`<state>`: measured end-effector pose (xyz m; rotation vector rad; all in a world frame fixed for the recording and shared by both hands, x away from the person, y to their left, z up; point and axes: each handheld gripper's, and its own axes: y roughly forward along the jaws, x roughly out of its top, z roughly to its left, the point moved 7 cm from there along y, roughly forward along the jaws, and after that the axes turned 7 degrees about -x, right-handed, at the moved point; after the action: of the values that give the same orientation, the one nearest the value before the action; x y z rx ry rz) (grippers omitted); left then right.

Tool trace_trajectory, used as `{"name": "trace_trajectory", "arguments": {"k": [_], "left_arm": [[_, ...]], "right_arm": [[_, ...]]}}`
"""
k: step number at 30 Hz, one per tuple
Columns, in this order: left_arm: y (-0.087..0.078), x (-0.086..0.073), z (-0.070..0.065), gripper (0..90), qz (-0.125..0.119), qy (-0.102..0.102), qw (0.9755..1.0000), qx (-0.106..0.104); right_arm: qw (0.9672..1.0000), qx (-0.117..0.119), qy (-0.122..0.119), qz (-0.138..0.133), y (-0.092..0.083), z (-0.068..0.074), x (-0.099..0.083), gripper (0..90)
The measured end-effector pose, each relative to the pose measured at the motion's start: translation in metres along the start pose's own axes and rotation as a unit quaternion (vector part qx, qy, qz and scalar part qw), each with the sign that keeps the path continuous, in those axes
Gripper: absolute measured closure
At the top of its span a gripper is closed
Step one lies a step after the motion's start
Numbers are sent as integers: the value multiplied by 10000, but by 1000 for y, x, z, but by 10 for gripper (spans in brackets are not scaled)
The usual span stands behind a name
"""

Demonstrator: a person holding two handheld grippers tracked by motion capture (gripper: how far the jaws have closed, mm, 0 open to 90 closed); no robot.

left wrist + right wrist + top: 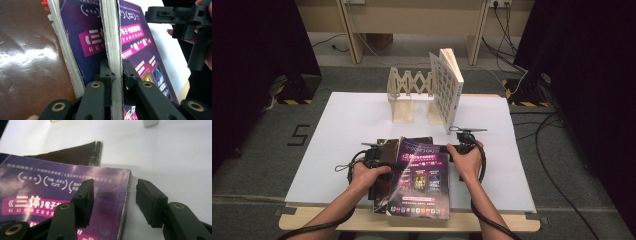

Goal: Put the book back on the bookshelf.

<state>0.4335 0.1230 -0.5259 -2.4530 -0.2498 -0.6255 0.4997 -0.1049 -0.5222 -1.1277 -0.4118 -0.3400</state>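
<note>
Two purple books (75, 42) between jaws

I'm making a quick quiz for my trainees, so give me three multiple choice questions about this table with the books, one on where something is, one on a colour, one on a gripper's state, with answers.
1. Where does the upright book stand?
A. Against the wooden rack at the far side of the table
B. Flat under the left hand
C. On the floor

2. What is the main colour of the cover of the purple book?
A. Green
B. Purple
C. Yellow

3. How does the left gripper stand?
A. Wide open above the table
B. Shut on nothing
C. Shut on the purple book's page block

Answers:
1 A, the high view shows it leaning at the rack's right end.
2 B, purple with pink banners in all views.
3 C, the left gripper view shows both pads pressing on the pages.
</note>
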Motion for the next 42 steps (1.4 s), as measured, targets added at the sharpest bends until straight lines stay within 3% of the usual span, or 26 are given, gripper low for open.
{"name": "trace_trajectory", "arguments": {"k": [13, 15, 21, 26, 31, 34, 41, 42], "left_arm": [[1, 1, 1, 800, 115, 219, 9997, -9], [2, 1, 2, 799, 146, 236, 9996, 9], [2, 3, 1, 798, 212, 456, 9987, 110], [2, 4, 3, 797, 234, 426, 9988, 109], [1, 5, 4, 796, 197, 404, 9989, 146], [1, 6, 4, 795, 226, 464, 9985, 154], [1, 7, 4, 797, 264, 570, 9979, 151], [1, 8, 3, 801, 263, 610, 9977, 158]], "right_arm": [[9997, 203, 52, 139, 11, 2, 6, 481], [9999, 90, -3, 138, 11, 0, 6, 547], [9996, 192, 167, 127, 7, -2, 9, 635], [9995, 275, 94, -109, -7, 2, 12, 710], [9991, 408, 108, -30, -10, 5, 10, 704], [9978, 590, 222, 218, -2, 7, 3, 678], [9959, 754, 368, 338, 4, 2, 2, 661], [9950, 862, 383, 314, 5, 3, 5, 639]]}}
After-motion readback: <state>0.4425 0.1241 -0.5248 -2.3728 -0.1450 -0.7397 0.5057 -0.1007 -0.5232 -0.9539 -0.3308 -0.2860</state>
